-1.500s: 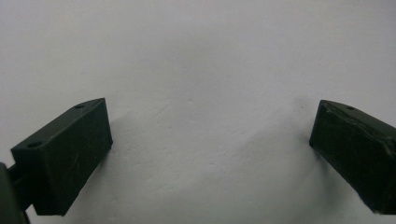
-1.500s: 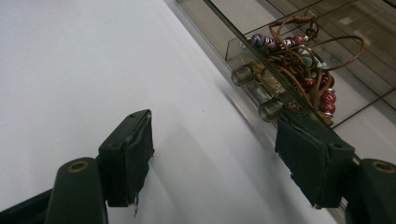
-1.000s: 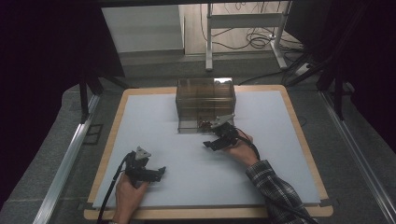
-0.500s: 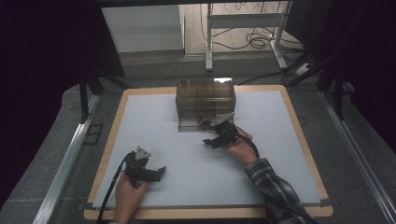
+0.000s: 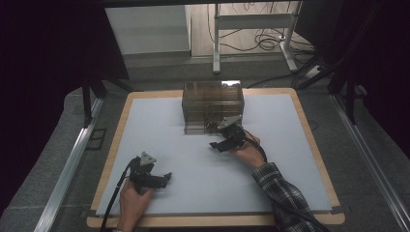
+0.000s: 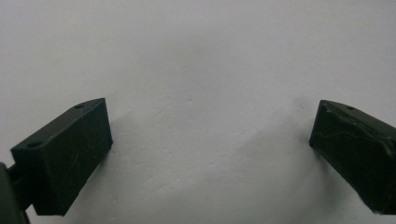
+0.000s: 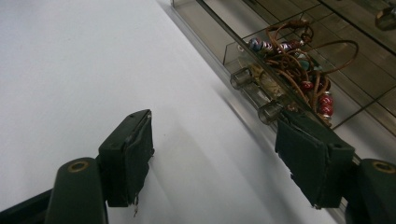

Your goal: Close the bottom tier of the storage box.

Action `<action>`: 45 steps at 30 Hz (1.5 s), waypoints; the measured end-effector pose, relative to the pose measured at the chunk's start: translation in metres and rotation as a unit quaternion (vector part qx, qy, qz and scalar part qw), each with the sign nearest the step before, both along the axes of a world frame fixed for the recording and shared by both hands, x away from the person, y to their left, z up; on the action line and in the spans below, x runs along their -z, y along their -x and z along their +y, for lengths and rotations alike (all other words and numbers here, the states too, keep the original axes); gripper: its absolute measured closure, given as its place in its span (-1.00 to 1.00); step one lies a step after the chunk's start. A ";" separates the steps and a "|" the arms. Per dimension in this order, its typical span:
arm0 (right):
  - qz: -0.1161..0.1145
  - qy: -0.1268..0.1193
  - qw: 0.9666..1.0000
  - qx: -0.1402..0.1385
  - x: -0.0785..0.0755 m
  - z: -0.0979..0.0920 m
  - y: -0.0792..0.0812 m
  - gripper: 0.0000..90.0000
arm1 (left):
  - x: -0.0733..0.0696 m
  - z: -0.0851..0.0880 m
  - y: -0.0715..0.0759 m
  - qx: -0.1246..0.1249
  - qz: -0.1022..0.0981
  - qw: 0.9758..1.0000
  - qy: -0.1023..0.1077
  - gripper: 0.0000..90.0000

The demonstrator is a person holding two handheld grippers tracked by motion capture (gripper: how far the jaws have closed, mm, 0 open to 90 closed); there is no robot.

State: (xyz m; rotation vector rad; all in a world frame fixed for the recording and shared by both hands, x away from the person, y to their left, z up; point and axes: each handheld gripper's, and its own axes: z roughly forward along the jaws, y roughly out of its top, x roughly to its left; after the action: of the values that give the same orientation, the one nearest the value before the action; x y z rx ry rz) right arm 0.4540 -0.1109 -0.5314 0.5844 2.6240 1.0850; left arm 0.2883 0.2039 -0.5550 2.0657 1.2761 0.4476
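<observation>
My right tongs (image 5: 226, 141) wait open at the clear box's (image 5: 212, 104) six o'clock, near its bead drawer (image 7: 289, 56), while my left tongs (image 5: 155, 180) rest wide.

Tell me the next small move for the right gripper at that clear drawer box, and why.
Probably ease the right gripper toward the clear handle on the drawer front and close on it. Its jaws stand open with nothing between them, one of them right beside the handle, and the drawer of the clear box holds a beaded cord necklace behind that front. The left gripper rests open over bare table.
</observation>
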 end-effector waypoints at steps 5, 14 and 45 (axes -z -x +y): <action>-0.001 -0.002 1.000 0.002 0.000 0.001 -0.002 -0.40 | 0.000 0.000 0.000 0.000 0.000 1.000 0.000 -1.00; -0.004 -0.006 1.000 0.006 -0.001 0.003 -0.009 -0.40 | 0.000 0.000 0.000 0.000 0.000 1.000 0.000 -1.00; -0.003 -0.013 1.000 0.026 0.000 0.005 -0.033 -0.43 | 0.000 0.000 0.000 0.001 0.000 1.000 -0.001 -1.00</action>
State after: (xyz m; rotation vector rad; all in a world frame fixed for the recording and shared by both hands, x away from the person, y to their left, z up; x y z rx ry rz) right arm 0.4873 -0.1059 -0.5313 0.6499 2.5795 1.1049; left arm 0.2884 0.2041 -0.5549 2.0682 1.2751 0.4481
